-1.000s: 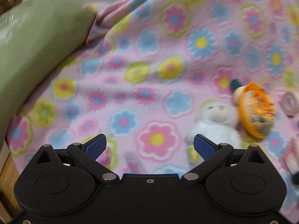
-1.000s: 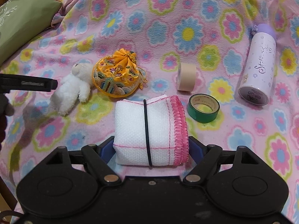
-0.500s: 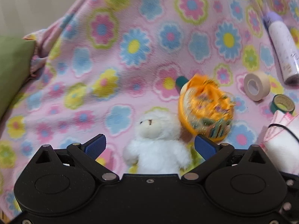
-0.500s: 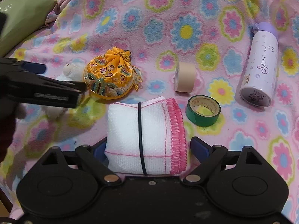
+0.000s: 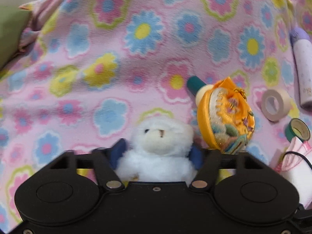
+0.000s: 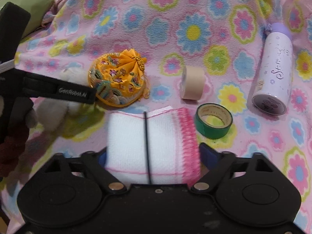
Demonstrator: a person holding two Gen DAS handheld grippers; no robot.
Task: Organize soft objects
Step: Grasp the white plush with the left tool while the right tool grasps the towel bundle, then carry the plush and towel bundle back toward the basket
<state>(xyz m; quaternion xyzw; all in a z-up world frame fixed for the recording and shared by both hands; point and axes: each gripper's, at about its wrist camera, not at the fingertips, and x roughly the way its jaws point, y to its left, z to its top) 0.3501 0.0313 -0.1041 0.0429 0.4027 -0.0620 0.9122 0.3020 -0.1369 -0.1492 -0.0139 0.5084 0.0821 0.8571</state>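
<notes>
Fluffy white plush lamb (image 5: 159, 152) is sitting squeezed between the left gripper's (image 5: 156, 153) jaws beside the embroidered orange pouch (image 5: 226, 117); the right gripper (image 6: 154, 156) is clamping the banded white towel roll (image 6: 148, 146), with open floral fleece blanket (image 5: 117, 48) lying beyond.

A pink fleece blanket (image 6: 195, 3) printed with blue, yellow and green flowers covers the whole surface. On it, a beige tape roll (image 6: 192, 83) stands on its edge, and a green tape roll (image 6: 213, 120) lies flat just beside it. A white bottle with a lilac cap (image 6: 272, 72) lies on its side (script lettering along it). A green cushion (image 6: 33, 13) sits at the far left edge.
</notes>
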